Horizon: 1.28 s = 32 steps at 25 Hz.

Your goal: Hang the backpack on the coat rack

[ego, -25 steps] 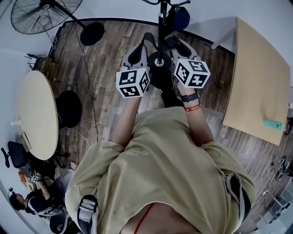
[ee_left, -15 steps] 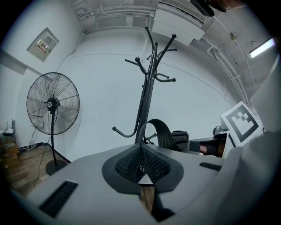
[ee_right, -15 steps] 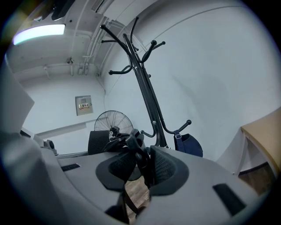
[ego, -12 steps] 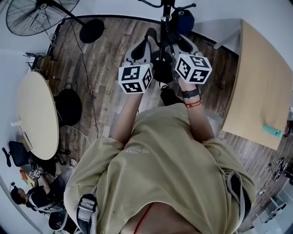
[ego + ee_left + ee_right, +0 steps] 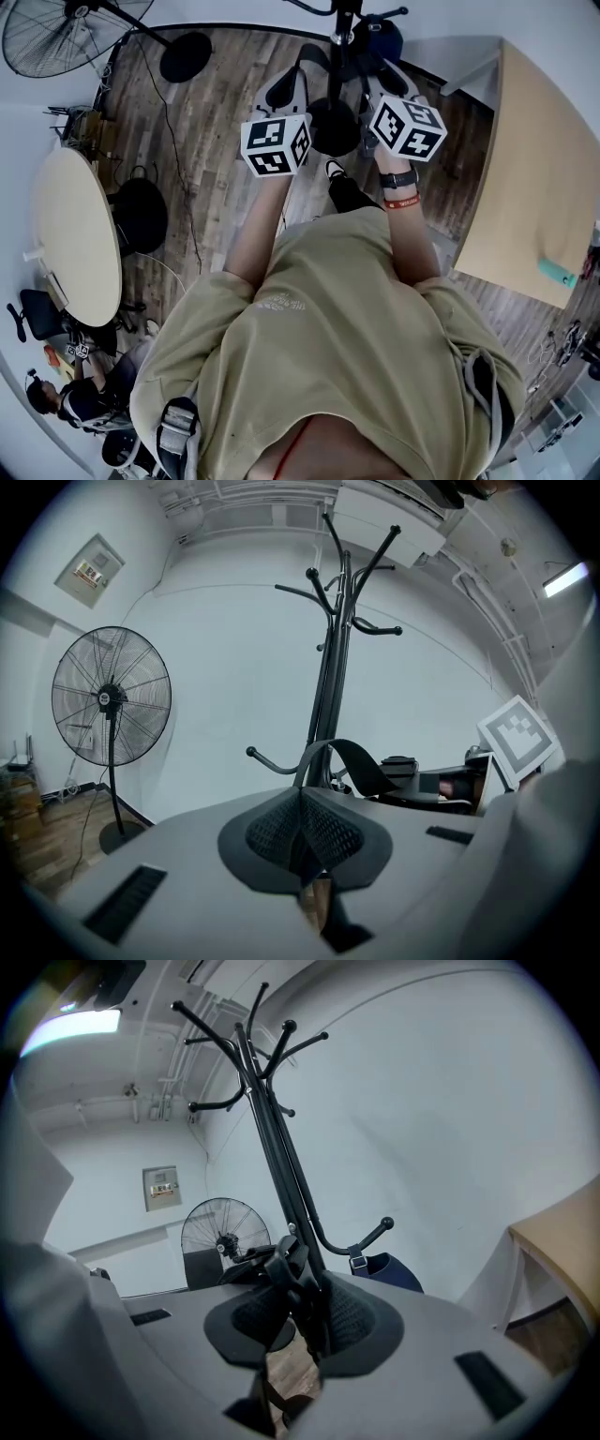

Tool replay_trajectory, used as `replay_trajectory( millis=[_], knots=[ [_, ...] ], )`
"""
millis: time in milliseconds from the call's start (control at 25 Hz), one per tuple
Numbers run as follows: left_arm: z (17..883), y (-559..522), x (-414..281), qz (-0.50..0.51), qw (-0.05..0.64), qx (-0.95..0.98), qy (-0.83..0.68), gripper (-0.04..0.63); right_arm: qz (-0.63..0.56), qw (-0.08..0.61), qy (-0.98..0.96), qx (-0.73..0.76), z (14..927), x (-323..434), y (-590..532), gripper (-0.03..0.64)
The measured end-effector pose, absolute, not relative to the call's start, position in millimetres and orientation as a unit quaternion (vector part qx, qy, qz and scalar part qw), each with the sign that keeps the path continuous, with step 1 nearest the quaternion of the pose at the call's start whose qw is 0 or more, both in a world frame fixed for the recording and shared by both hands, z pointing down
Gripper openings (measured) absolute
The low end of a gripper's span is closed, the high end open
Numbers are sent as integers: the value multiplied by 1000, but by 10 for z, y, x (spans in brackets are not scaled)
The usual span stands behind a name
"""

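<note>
No legible text anywhere. Shirt print (image 5: 275, 303): too faint to read. Wall panel (image 5: 90, 570): label blurred. Left marker cube (image 5: 276, 145), right marker cube (image 5: 408, 127): black-white square patterns only, no letters or numbers.

Head view's edge cuts coat rack (image 5: 338, 19) top, fan (image 5: 47, 33); backpack (image 5: 361, 764) body hidden beneath jaws.

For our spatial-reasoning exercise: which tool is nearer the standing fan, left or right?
Left. The left tool is on the side of the coat rack toward the fan. The right tool is on the rack's far side, farther from it.
</note>
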<state>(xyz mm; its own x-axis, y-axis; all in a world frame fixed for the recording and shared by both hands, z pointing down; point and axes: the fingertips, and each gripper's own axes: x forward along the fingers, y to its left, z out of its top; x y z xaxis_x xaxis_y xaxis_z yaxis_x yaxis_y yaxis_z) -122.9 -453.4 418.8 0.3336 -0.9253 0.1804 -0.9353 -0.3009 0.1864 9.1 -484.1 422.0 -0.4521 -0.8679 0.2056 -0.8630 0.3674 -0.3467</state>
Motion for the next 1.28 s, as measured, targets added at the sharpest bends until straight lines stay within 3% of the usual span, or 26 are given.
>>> replay_trajectory(
  millis=[560, 1280],
  knots=[
    [4529, -4920, -1202, 45, 145, 797, -584, 25, -225, 0, 800, -556, 4517, 466, -5266, 95],
    [5309, -4750, -789, 82, 206, 812, -540, 25, -266, -87, 811, -513, 5427, 231, -4979, 102]
  ],
)
